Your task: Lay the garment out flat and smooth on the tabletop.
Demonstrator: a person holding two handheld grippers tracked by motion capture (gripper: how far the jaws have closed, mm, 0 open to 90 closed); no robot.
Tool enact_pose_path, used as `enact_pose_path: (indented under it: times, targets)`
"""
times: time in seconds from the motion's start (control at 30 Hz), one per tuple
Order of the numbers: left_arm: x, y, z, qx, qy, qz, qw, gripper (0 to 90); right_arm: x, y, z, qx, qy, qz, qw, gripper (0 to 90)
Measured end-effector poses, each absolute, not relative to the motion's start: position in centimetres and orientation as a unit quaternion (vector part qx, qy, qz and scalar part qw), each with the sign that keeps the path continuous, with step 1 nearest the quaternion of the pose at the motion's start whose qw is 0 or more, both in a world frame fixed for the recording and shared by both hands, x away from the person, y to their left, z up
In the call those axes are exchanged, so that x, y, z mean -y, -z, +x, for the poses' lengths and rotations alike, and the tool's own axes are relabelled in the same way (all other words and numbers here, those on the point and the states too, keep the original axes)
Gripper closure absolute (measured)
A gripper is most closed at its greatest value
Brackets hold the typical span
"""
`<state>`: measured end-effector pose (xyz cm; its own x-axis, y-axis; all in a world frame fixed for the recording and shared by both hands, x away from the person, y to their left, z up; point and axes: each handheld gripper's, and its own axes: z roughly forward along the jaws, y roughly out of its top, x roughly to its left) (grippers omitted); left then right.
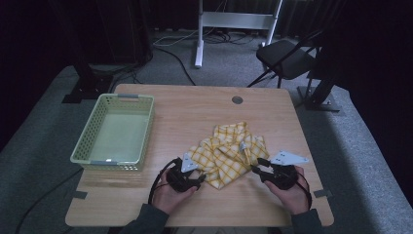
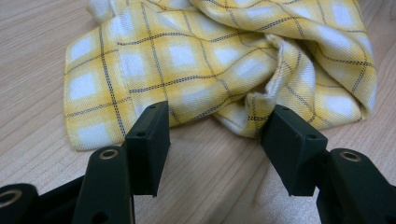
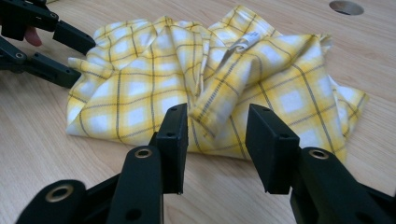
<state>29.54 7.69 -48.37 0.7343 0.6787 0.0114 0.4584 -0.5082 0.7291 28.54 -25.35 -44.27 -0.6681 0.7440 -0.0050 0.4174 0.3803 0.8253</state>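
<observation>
No readable text, brand, number or sign anywhere. The yellow checked cloth [image 3: 205, 88] carries a small white tag [image 3: 245, 43] on a far fold, too small and blurred to make out any print. The basket [image 1: 114, 161] at left has pale patches on its rim, nothing legible on them. The bench [image 1: 195, 112] is unmarked bare wood grain.

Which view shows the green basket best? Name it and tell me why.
The high view: the basket sits whole at the table's left side, left of the yellow checked cloth, rim and inside visible. The left and right gripper views look at the cloth and wood instead, so they add nothing about the basket.
</observation>
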Motion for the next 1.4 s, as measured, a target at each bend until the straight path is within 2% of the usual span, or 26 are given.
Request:
enact_pose_path:
  times: [0.27, 0.73, 0.9, 0.93, 0.97, 1.0, 1.03, 1.13, 1.4]
  targets:
    - [-7.7, 48.4, 29.6, -0.333, -0.150, 0.855, 0.368, 42.9, 24.3, 44.4, 28.9, -0.812, -0.420, 0.354, 0.197, 54.4]
    - [-7.6, 48.4, 29.6, -0.333, -0.150, 0.855, 0.368, 42.6, 23.3, 44.8, 30.5, -0.812, -0.407, 0.367, 0.199, 54.3]
    - [-7.6, 48.4, 29.6, -0.332, -0.150, 0.855, 0.368, 42.6, 23.4, 45.0, 31.1, -0.811, -0.404, 0.379, 0.191, 60.0]
    - [-7.6, 48.4, 29.6, -0.332, -0.150, 0.855, 0.368, 42.6, 23.4, 45.1, 31.2, -0.810, -0.404, 0.381, 0.188, 63.4]
    - [-7.6, 48.4, 29.6, -0.333, -0.150, 0.855, 0.368, 42.6, 23.5, 45.2, 31.3, -0.811, -0.398, 0.390, 0.181, 73.2]
    - [-7.6, 48.4, 29.6, -0.333, -0.150, 0.855, 0.368, 42.6, 23.5, 45.2, 31.3, -0.811, -0.398, 0.390, 0.181, 73.2]
    - [-7.6, 48.4, 29.6, -0.333, -0.150, 0.855, 0.368, 42.6, 23.6, 45.3, 31.3, -0.811, -0.397, 0.392, 0.175, 81.9]
    - [-7.6, 48.4, 29.6, -0.333, -0.150, 0.855, 0.368, 42.6, 23.5, 45.3, 31.0, -0.816, -0.392, 0.387, 0.178, 84.5]
    - [-7.6, 48.4, 29.6, -0.332, -0.150, 0.855, 0.368, 42.6, 23.5, 44.8, 30.3, -0.815, -0.392, 0.382, 0.189, 84.3]
